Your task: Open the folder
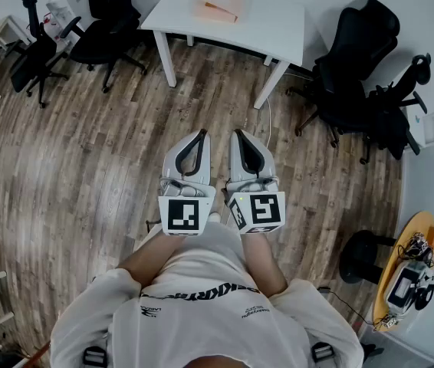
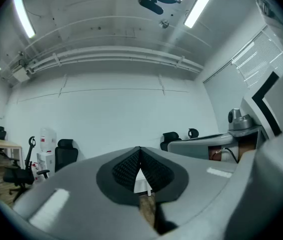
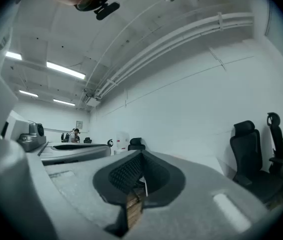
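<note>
A pale orange folder (image 1: 221, 4) lies flat and closed on the white table (image 1: 278, 29) at the far side of the room. Both grippers are held level side by side in front of the person's body, well short of the table. The left gripper (image 1: 202, 133) has its jaws meeting at the tips with nothing between them, which the left gripper view also shows (image 2: 140, 150). The right gripper (image 1: 240, 133) is shut and empty too, its pads closed together in the right gripper view (image 3: 141, 155). The folder does not show in either gripper view.
Wood floor lies between the person and the table. Black office chairs (image 1: 355, 75) stand to the right of the table, more chairs (image 1: 98, 29) to its left. A round wooden side table (image 1: 405, 271) with devices is at the lower right.
</note>
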Action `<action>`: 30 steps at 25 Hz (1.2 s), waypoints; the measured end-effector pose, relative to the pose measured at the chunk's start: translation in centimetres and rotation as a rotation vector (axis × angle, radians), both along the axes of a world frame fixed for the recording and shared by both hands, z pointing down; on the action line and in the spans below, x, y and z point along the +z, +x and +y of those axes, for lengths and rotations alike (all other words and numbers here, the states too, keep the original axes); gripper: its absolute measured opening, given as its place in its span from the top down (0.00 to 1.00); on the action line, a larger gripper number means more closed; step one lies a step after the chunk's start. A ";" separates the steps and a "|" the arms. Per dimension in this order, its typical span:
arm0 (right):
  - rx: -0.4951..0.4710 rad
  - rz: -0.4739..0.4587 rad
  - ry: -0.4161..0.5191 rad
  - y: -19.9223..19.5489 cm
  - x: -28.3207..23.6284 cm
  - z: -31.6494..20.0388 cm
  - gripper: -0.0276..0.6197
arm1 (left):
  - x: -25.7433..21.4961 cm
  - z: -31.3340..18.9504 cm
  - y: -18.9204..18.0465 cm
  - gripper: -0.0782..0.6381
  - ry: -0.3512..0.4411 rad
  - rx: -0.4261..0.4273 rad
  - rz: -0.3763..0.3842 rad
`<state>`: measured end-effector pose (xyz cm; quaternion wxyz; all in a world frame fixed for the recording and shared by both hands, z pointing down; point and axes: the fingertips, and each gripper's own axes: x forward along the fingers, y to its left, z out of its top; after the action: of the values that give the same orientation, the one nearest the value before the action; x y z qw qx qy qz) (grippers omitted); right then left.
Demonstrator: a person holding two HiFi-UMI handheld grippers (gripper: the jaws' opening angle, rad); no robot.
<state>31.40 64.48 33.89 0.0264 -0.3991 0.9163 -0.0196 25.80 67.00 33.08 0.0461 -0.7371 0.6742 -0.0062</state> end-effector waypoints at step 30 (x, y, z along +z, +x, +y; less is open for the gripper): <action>-0.051 0.033 -0.017 -5.3 3.2 -12.7 0.96 | 5.5 -12.3 -5.2 0.91 -0.069 -0.002 0.031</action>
<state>26.12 51.73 37.09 0.0071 -0.3759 0.9264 -0.0216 20.63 54.71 38.61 0.0100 -0.7375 0.6751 -0.0181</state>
